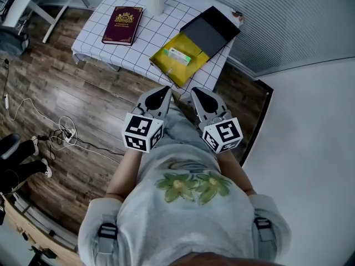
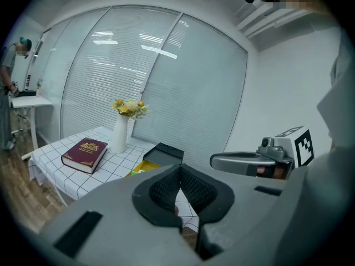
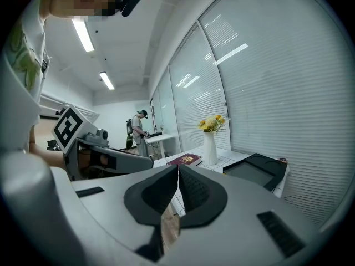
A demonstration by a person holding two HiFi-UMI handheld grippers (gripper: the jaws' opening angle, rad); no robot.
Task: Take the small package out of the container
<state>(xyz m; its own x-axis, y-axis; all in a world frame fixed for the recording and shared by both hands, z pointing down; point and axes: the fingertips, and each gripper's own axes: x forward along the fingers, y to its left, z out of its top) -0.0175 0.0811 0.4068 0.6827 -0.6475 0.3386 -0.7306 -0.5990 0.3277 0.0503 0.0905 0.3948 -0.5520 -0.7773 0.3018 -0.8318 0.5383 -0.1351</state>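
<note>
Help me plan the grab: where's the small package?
Head view: the small package lies in the yellow container, right side of the table, beside the black lid.

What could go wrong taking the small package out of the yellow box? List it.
The left gripper and right gripper are both shut; one must open before reaching the small package.
The yellow box sits at the table edge; a pull may drag it off.
The vase stands nearby and could tip.
</note>
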